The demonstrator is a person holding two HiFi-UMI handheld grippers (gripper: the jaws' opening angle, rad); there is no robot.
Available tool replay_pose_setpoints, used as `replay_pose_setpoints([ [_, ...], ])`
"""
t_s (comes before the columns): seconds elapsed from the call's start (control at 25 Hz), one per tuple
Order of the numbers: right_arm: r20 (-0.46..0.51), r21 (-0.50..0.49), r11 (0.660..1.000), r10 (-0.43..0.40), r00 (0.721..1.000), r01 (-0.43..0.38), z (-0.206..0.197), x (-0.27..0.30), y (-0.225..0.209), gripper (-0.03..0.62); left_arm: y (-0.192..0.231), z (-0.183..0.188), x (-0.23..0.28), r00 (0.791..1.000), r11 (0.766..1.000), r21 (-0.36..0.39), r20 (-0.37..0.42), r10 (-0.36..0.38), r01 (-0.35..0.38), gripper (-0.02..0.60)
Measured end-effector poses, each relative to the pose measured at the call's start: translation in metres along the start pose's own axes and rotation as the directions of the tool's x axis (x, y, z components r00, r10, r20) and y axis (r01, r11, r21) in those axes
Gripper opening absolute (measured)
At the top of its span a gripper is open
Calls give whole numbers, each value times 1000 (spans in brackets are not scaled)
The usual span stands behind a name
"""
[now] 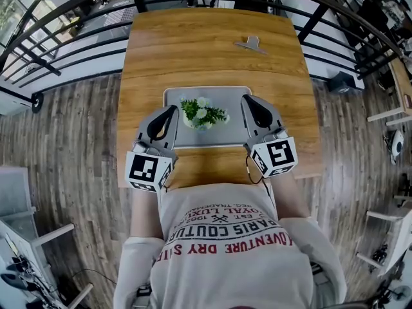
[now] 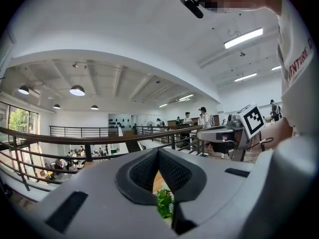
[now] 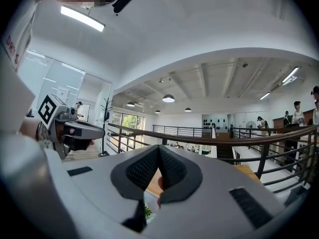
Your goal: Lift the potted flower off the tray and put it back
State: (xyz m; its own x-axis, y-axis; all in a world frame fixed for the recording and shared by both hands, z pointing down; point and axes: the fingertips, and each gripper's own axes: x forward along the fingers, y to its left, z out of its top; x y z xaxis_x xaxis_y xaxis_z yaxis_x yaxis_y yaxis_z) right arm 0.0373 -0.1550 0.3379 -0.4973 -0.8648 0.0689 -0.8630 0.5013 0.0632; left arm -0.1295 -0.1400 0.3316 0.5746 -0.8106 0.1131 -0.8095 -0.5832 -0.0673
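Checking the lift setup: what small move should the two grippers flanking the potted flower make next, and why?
Probably bring the left gripper and right gripper inward against the small white pot of green-and-white flowers: it stands on the grey rectangular tray between them, both pairs of jaws are shut, and neither gripper seems to touch it yet.

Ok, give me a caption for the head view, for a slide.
Left tool and right tool flank a potted flower, with a grey tray beneath, on a wooden table.
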Motion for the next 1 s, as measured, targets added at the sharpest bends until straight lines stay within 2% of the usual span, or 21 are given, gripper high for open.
replay_pose_setpoints([
  [0.36, 23, 52, 999, -2, 1000, 0, 8, -2, -3, 26, -3, 1, 0, 1000, 1000, 3, -6, 7, -7, 12],
  [0.68, 13, 17, 999, 34, 999, -34, 6, 0, 2, 26, 6, 7, -4, 999, 999, -11, 19, 37, -37, 12],
  [1.0, 16, 42, 998, 45, 999, -46, 0, 2, -1, 26, 4, 1, -2, 999, 999, -8, 5, 44, -44, 12],
])
